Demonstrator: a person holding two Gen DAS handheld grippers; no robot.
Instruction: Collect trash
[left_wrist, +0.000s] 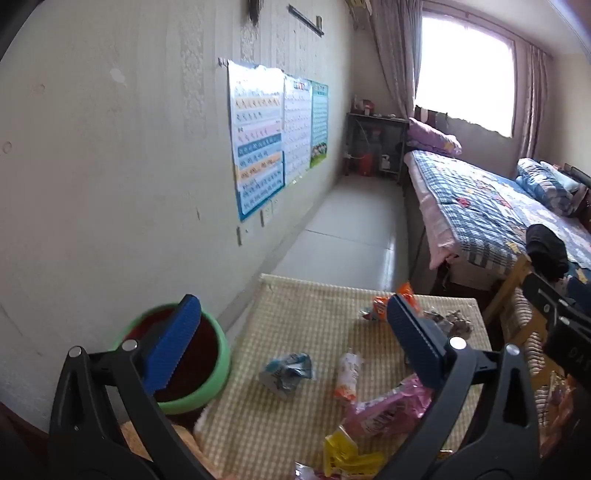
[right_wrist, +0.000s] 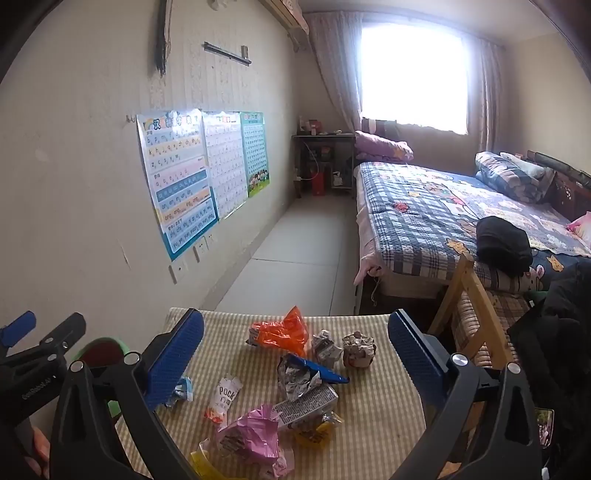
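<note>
Both grippers wide open above the table, nothing picked, the bin at the left edge.

The left gripper (left_wrist: 291, 343) holds its jaws wide apart and carries nothing; the right gripper (right_wrist: 295, 354) is also spread wide and empty. The trash lies scattered on the checked table (right_wrist: 376, 398). The green bin (left_wrist: 218, 373) stands just beside the left edge of the table, on the wall side, so the left gripper is the nearer one to it. From the bin, the blue-silver wrapper (left_wrist: 286, 373) is the closest piece, then the Pocky packet (left_wrist: 347, 376), whose long axis runs away from the camera, almost along the fingers. The pink wrapper (right_wrist: 251, 435) and the yellow wrapper (left_wrist: 347, 454) lie at the near edge of the table. The orange wrapper (right_wrist: 280, 332) and the crumpled paper ball (right_wrist: 358, 350) are at the far side, well apart from the bin and more in front of the right gripper. Probably the blue-silver wrapper is the easiest first pick for the left gripper.
</note>
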